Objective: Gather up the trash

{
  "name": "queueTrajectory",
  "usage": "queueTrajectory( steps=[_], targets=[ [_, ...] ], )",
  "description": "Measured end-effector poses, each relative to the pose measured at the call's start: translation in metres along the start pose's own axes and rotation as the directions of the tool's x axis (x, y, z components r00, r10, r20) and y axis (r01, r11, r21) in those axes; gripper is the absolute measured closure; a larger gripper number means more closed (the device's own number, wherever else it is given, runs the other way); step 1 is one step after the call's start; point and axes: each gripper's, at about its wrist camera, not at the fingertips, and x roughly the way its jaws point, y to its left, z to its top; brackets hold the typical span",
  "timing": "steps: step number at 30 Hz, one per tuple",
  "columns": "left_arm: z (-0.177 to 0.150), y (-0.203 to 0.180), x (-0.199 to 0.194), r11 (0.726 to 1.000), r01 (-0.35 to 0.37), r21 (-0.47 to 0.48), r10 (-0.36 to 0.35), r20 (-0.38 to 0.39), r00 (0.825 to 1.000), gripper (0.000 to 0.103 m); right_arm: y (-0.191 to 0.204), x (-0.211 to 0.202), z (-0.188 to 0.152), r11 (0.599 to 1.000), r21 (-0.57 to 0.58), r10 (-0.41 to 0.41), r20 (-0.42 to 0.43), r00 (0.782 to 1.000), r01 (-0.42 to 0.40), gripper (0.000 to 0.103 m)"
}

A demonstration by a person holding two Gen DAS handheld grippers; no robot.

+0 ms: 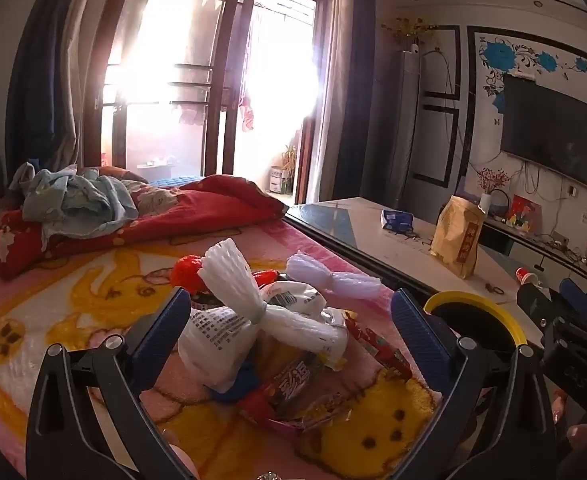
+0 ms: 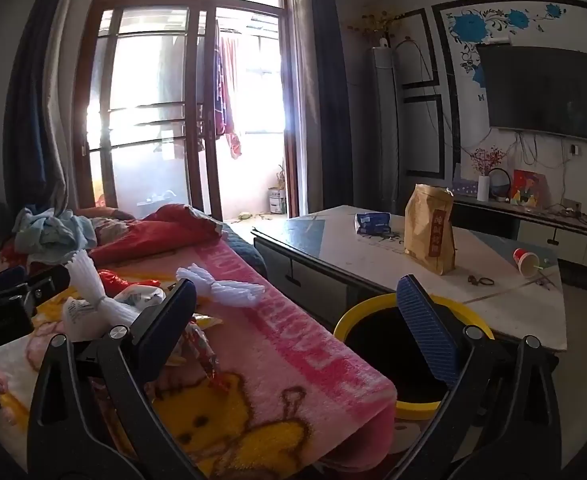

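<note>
Both tongs stand spread wide and grip nothing. The left tongs (image 1: 289, 320) hover over a heap of trash on the pink cartoon-print blanket (image 1: 93, 300) of the bed, the white foam fruit net (image 1: 253, 304) and the crumpled red snack wrapper (image 1: 293, 388) lying between its blue pads, untouched. The right tongs (image 2: 293, 320) hang over the bed's near right edge, beside the yellow-rimmed round bin (image 2: 373, 320) with its dark inside. A second white foam net (image 2: 221, 286) lies farther along the blanket.

Television (image 2: 545, 92) on wall — brown paper bag (image 2: 429, 232) upright on table (image 2: 505, 312).
</note>
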Motion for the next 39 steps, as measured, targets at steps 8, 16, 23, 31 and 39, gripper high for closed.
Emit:
queueTrajectory(
  steps=[8,16,23,31,39],
  targets=[
    [0.000,0.001,-0.001,1.000,0.005,-0.007,-0.005,0.012,1.000,0.006,-0.003,0.002,-0.001,1.000,-0.002,0.000,-0.011,1.000,0.000,0.011],
    [0.000,0.001,-0.001,1.000,0.010,-0.009,-0.010,0.014,1.000,0.006,-0.010,-0.004,0.001,1.000,-0.001,-0.007,-0.009,1.000,0.007,0.011],
    [0.000,0.001,-0.001,1.000,0.011,-0.011,-0.010,0.016,1.000,0.006,0.002,0.004,-0.001,1.000,-0.003,-0.017,-0.018,1.000,0.017,0.011],
    [0.006,0.002,-0.004,1.000,0.012,-0.013,-0.011,0.016,1.000,0.006,0.001,0.004,-0.003,1.000,-0.001,-0.017,-0.018,1.000,0.017,0.011],
    [0.007,0.002,-0.005,1.000,0.013,-0.015,-0.012,0.018,1.000,0.006,0.001,0.007,-0.006,1.000,-0.001,-0.017,-0.027,0.999,0.017,0.011]
  ],
)
